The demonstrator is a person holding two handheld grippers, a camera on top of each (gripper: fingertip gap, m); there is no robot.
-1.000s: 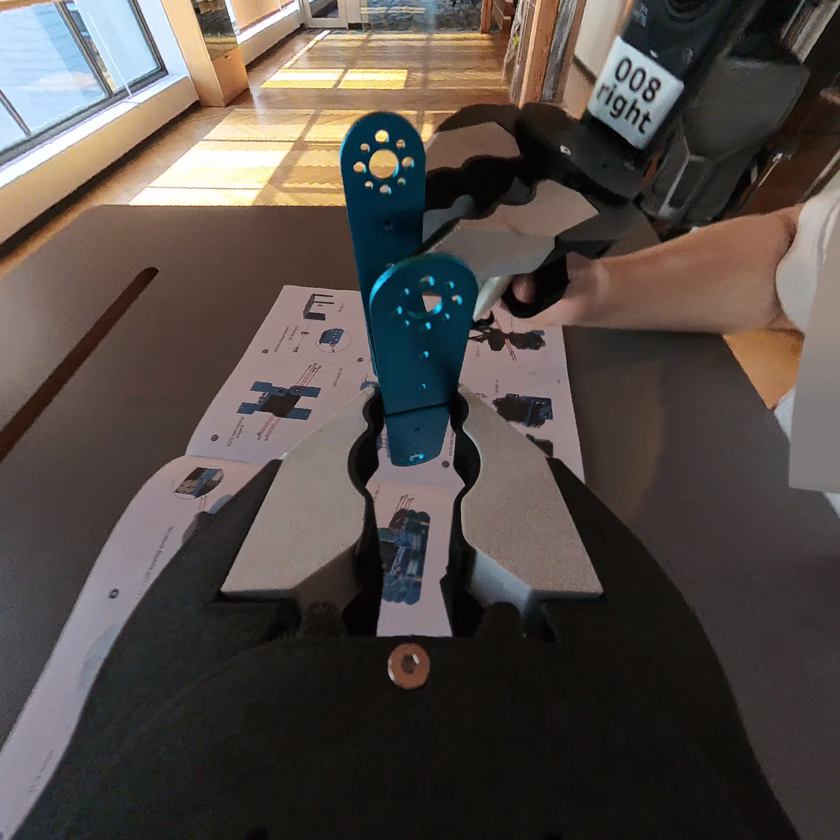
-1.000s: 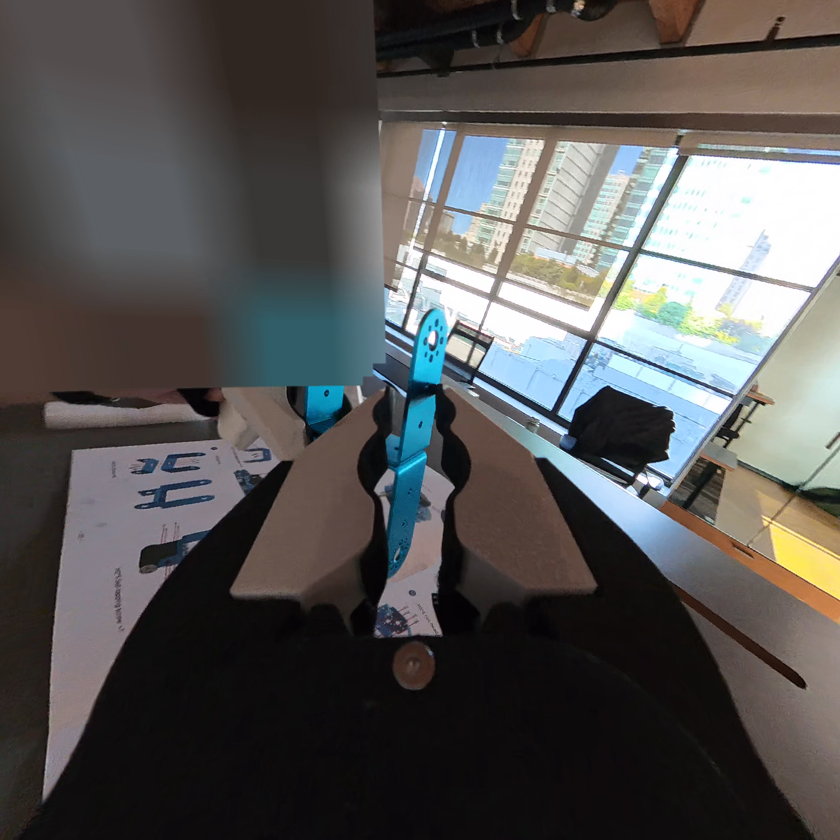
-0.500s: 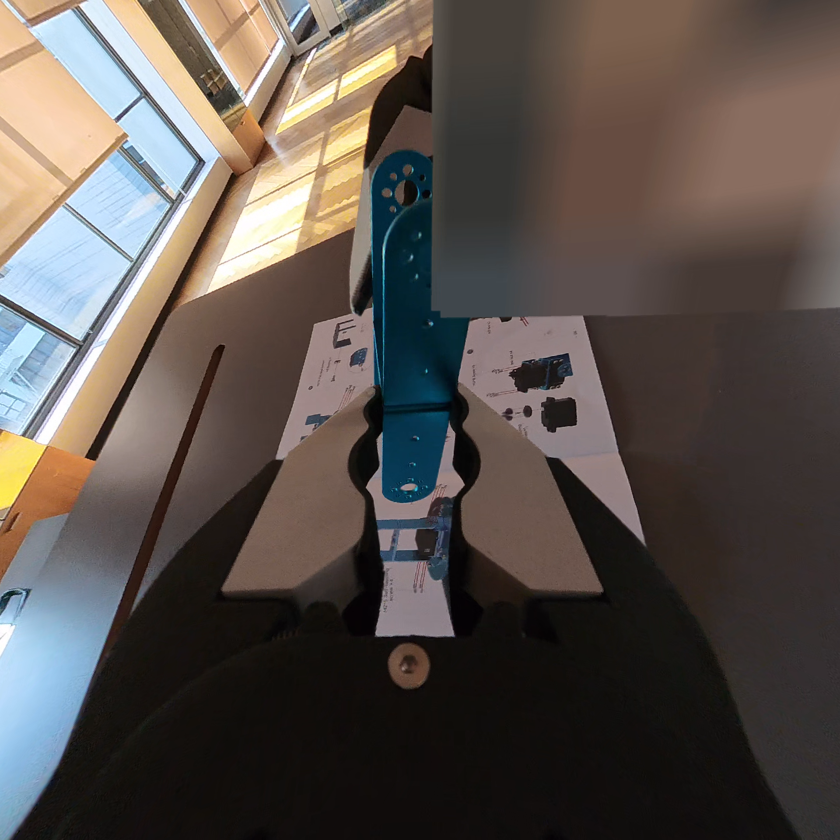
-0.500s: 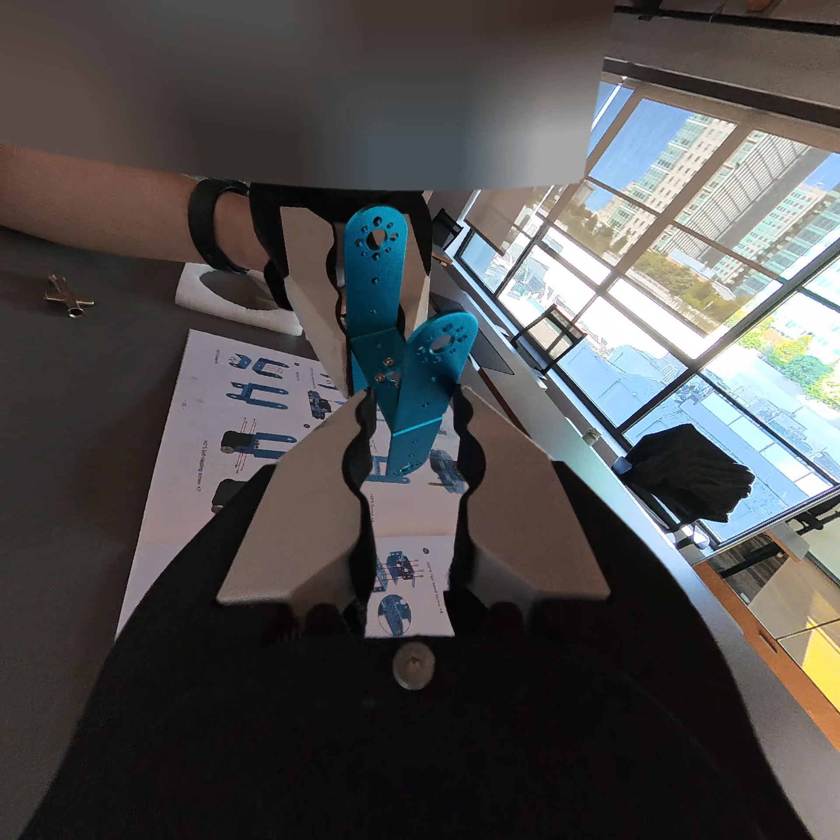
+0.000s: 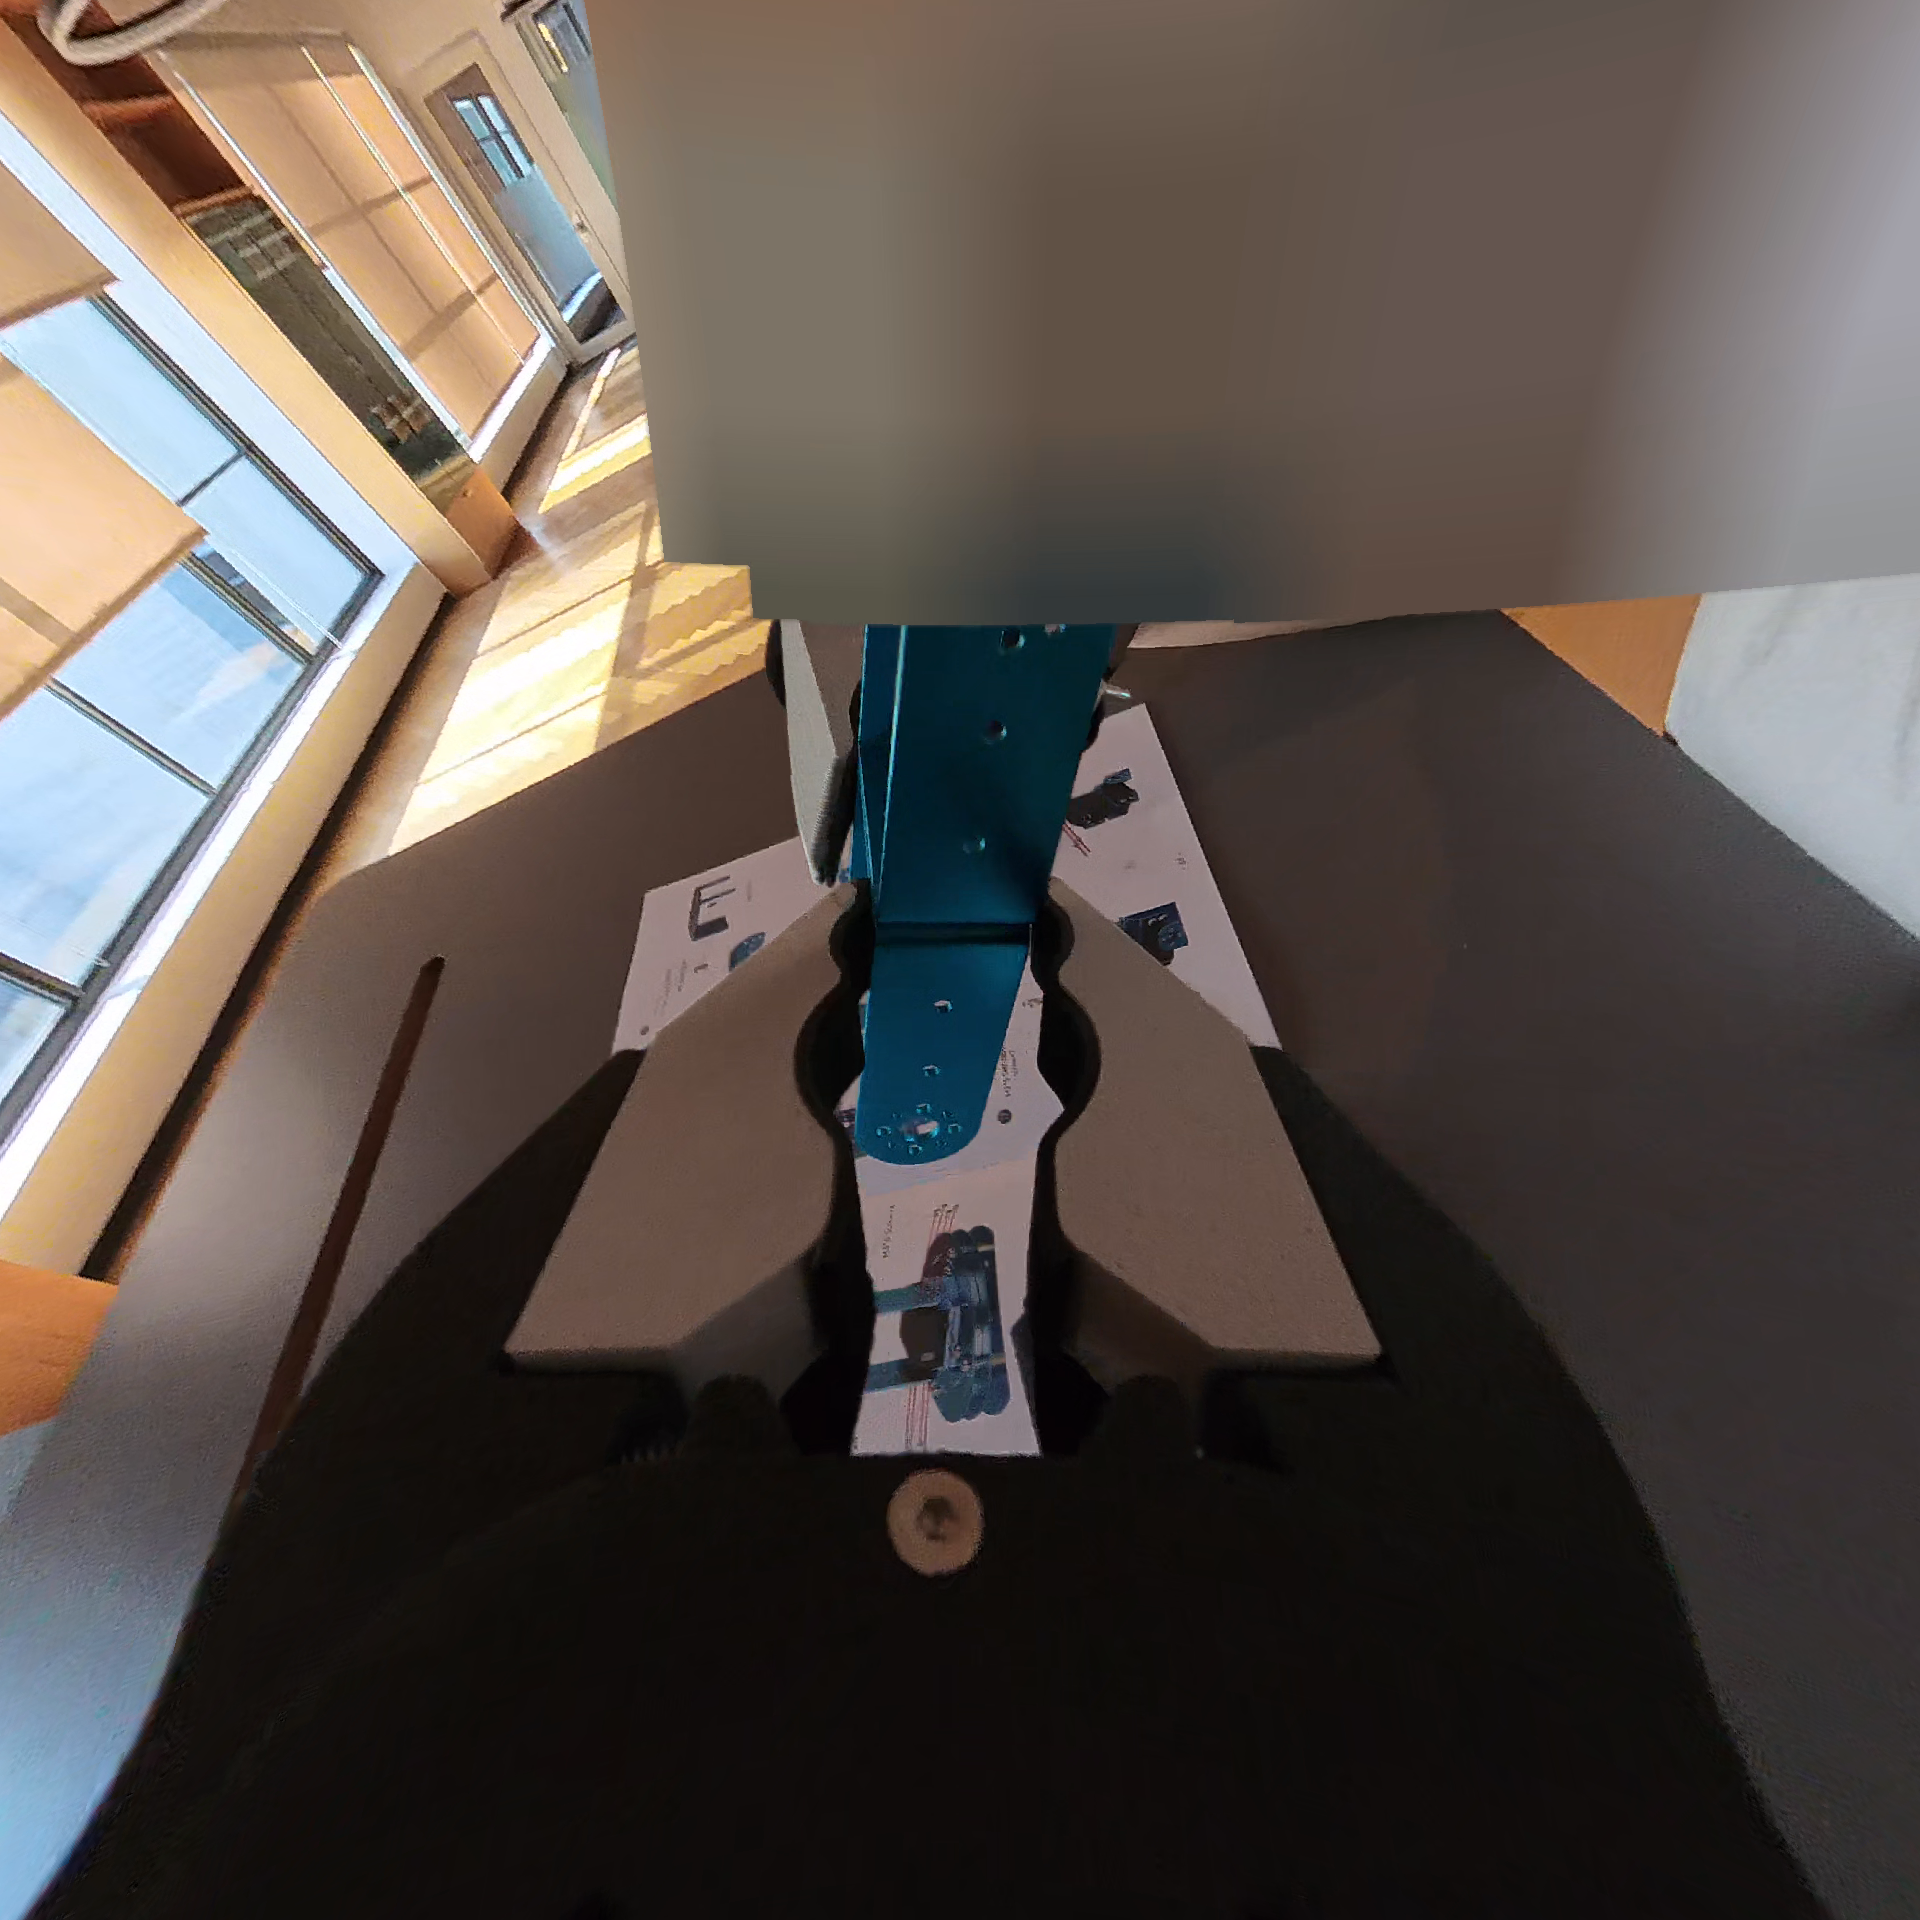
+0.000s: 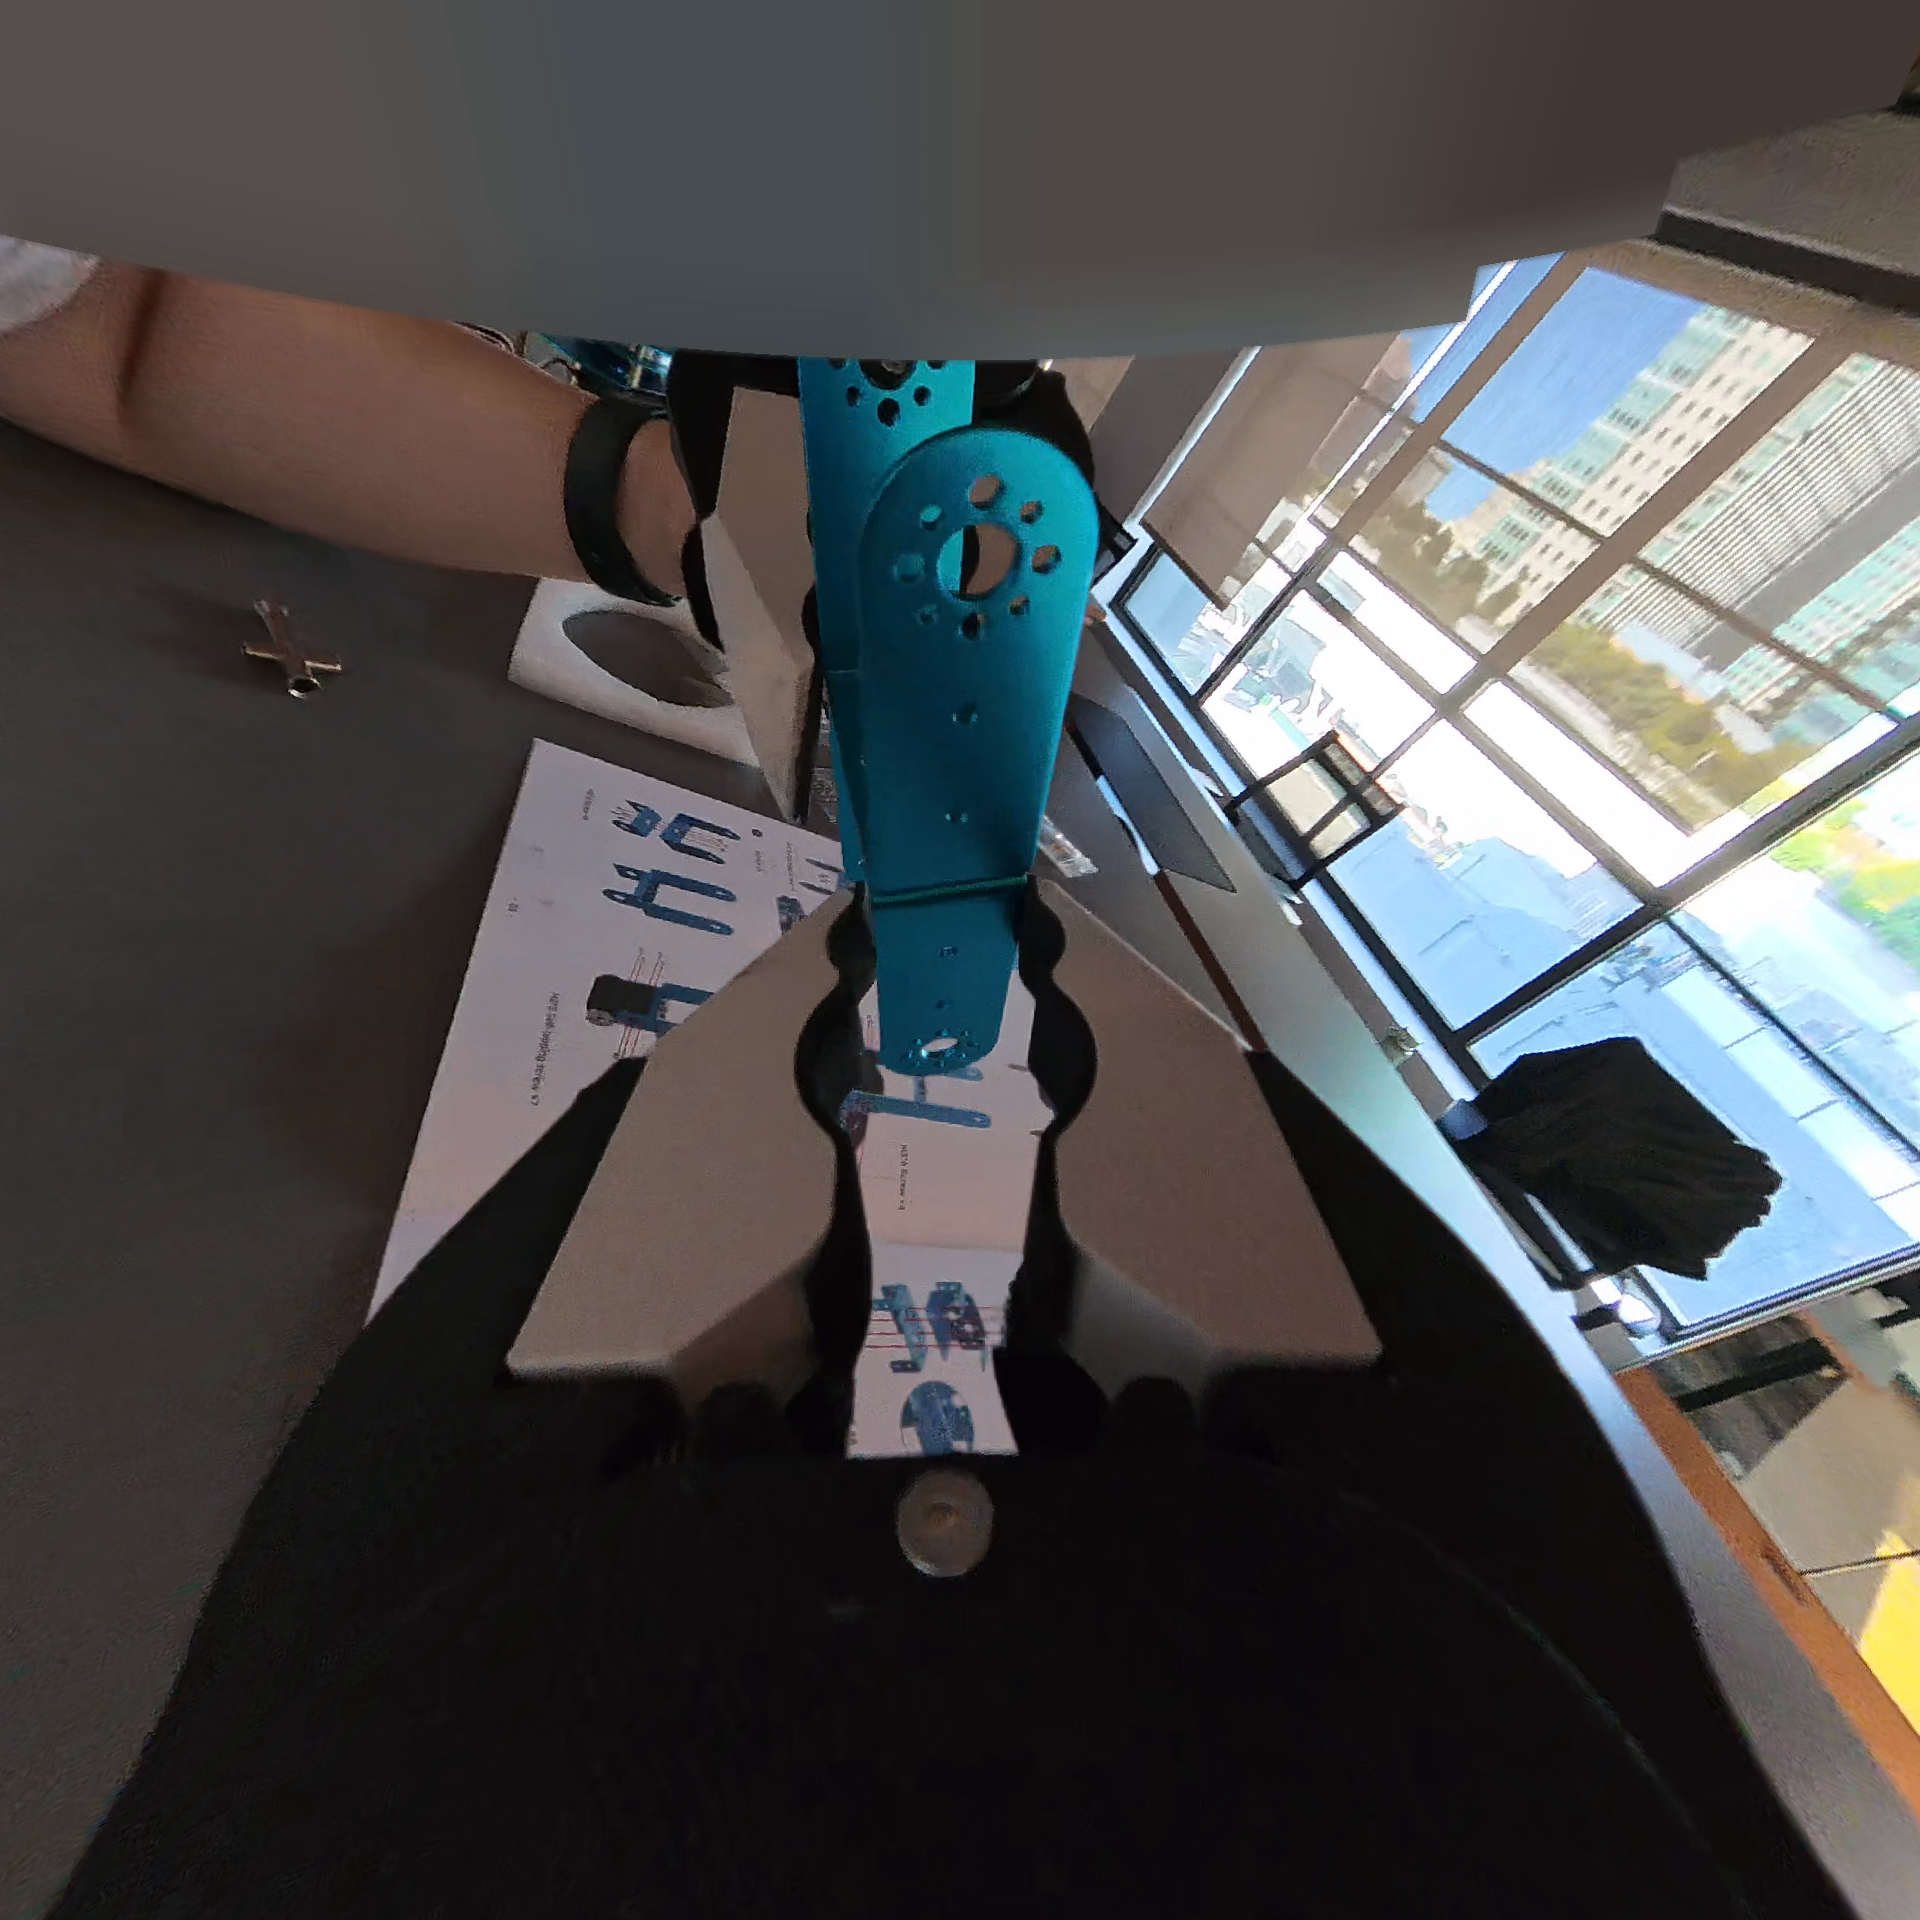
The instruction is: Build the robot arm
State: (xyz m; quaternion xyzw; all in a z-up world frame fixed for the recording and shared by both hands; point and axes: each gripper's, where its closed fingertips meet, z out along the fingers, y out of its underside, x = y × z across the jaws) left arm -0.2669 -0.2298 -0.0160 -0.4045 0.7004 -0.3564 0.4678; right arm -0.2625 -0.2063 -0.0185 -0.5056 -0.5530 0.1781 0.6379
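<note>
Plainly, each gripper pinches a blue bracket. The left gripper [image 5: 940,914] has its fingers [image 5: 727,1122] closed on the bend of one blue bracket [image 5: 961,821]: a short drilled tab with a round end points back between the fingers toward the camera, and the long flat arm rises up and away, its top lost behind a blurred patch. The right gripper [image 6: 940,894] grips its own bracket [image 6: 961,665] the same way, fingers [image 6: 1164,1122] pressed on the fold, short tab back, long arm standing forward with a rounded end pierced by a large hole ringed with small ones.

Both long axes run nearly upright and parallel. From the right wrist view, the left-held bracket [image 6: 831,582] stands just behind the right-held one, the faces overlapping and very close; whether they touch I cannot tell. Neither gripper is clearly nearer the meeting point.

Below them a printed instruction sheet [image 6: 540,966] lies flat on the dark desk [image 6: 208,935]. Farther left on the desk sit a small metal cross wrench [image 6: 293,659] and a white foam block [image 6: 613,665], beside a forearm [image 6: 312,436] wearing a black wristband.
</note>
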